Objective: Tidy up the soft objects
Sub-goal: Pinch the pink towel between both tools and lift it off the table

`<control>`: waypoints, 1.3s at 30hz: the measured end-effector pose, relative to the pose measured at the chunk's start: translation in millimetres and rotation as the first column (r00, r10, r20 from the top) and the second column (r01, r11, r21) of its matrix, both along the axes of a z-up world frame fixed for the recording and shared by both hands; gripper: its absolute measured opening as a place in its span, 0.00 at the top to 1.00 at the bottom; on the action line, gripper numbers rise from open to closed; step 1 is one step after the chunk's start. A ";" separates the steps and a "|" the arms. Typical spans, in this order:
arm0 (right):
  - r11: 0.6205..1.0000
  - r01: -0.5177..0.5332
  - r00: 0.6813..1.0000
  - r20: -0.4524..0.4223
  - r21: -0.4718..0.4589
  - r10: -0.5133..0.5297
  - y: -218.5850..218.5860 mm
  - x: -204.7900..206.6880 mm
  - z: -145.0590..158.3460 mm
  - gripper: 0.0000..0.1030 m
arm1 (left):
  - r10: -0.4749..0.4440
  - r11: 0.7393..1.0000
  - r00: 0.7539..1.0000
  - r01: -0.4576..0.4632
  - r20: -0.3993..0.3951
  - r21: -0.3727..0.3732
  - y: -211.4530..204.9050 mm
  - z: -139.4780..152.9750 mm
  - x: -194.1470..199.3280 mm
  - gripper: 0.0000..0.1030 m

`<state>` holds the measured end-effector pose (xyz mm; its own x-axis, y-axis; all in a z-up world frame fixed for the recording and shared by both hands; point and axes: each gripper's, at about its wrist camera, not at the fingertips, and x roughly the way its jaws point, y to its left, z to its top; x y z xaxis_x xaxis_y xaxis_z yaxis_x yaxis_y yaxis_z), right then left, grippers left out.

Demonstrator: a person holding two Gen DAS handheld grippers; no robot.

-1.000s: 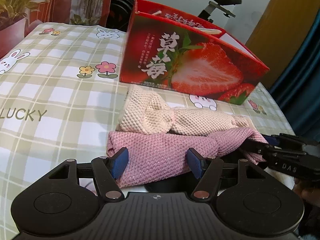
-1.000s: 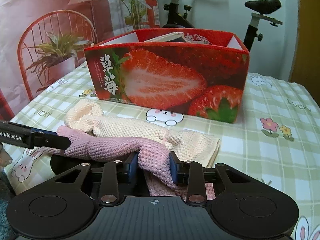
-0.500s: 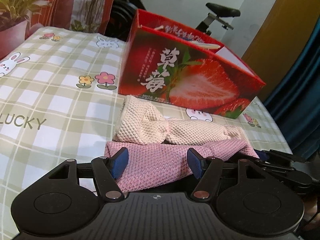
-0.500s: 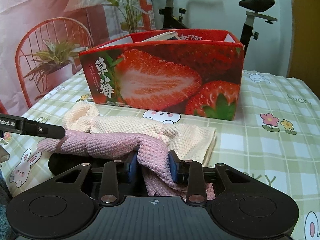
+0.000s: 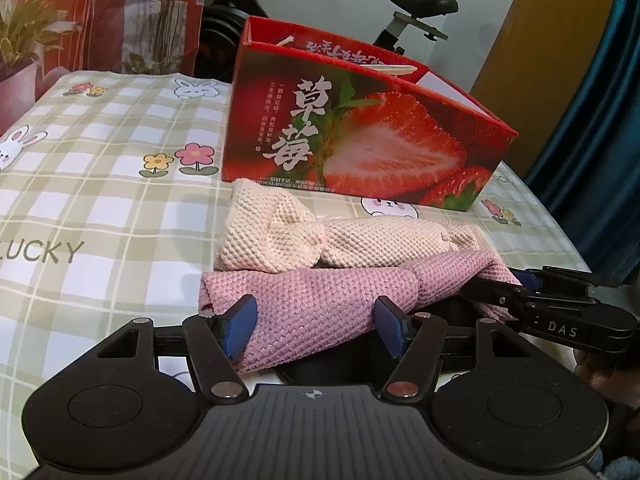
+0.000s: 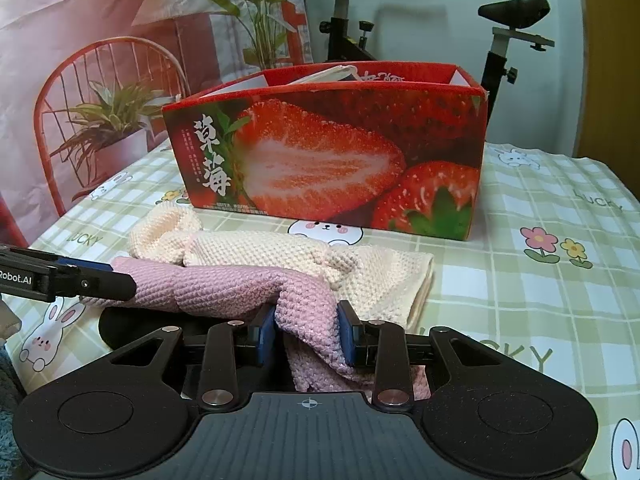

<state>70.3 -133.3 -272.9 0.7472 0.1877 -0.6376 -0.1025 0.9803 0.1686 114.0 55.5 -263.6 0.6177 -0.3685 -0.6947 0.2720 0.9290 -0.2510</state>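
Observation:
A pink knitted cloth (image 5: 320, 300) is strung between both grippers just above the table. My left gripper (image 5: 315, 330) is shut on its wide rolled end, a blue pad pressing each side. My right gripper (image 6: 306, 334) is shut on the bunched other end of the pink cloth (image 6: 224, 288), which droops below the pads. The left wrist view shows the right gripper (image 5: 516, 284) coming in from the right. The left gripper (image 6: 116, 278) enters the right wrist view from the left. A cream knitted cloth (image 5: 340, 240) (image 6: 280, 252) lies crumpled on the table just behind.
A red open-topped strawberry box (image 5: 360, 140) (image 6: 320, 152) stands behind the cloths on the checked bunny tablecloth (image 5: 100, 200). A dark shape (image 6: 120, 324) lies under the pink cloth. An exercise bike (image 6: 512, 8), a red chair (image 6: 108, 80) and a blue curtain (image 5: 600, 120) stand beyond the table.
Both grippers keep their hold on the pink cloth. The left wrist view has tipped a little, and the cloth hangs slightly straighter between them.

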 end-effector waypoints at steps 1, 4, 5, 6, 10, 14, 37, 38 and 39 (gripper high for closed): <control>1.000 0.000 1.000 0.001 0.000 0.000 0.0 0.0 0.1 0.71 | -0.001 1.000 1.000 0.001 -0.001 0.000 -0.1 -0.9 -0.1 0.35; 1.000 0.001 1.000 0.001 0.004 -0.001 -0.1 -0.9 0.6 0.71 | -0.011 1.000 1.000 0.011 -0.007 0.014 -1.8 -3.1 0.2 0.35; 1.000 0.002 1.000 0.001 0.007 -0.002 -0.3 -1.2 1.1 0.71 | -0.011 1.000 1.000 0.012 -0.011 0.017 -3.2 -4.1 1.8 0.35; 1.000 0.003 1.000 0.001 0.010 -0.003 -0.6 -1.7 1.8 0.70 | -0.012 1.000 1.000 0.012 -0.013 0.018 -3.0 -5.3 2.7 0.35; 0.999 0.012 1.000 0.003 0.032 -0.012 -4.3 -4.3 4.0 0.70 | -0.007 1.000 1.000 0.007 -0.010 0.017 -1.4 -7.6 3.6 0.39; 0.999 0.005 1.000 0.006 0.050 -0.005 -4.6 -4.9 4.6 0.80 | 0.005 1.000 1.000 -0.005 -0.002 0.000 2.4 -6.3 1.7 0.62; 0.998 -0.034 0.999 0.036 0.060 0.031 3.2 -9.3 10.0 0.87 | -0.006 0.999 0.998 0.009 0.070 -0.043 1.2 8.1 -9.1 0.78; 0.998 -0.034 0.999 0.039 0.060 0.031 3.0 -10.0 10.5 0.87 | -0.007 0.999 0.997 0.010 0.073 -0.046 1.8 8.3 -9.7 0.78; 0.998 -0.034 0.998 0.045 0.061 0.031 2.5 -10.5 11.2 0.87 | -0.007 0.999 0.997 0.011 0.077 -0.049 2.1 8.9 -10.2 0.78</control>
<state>59.8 -130.8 -261.7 0.7671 0.2508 -0.5905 -0.1431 0.9641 0.2235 103.8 57.7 -254.7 0.6647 -0.4070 -0.6265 0.3005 0.9134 -0.2746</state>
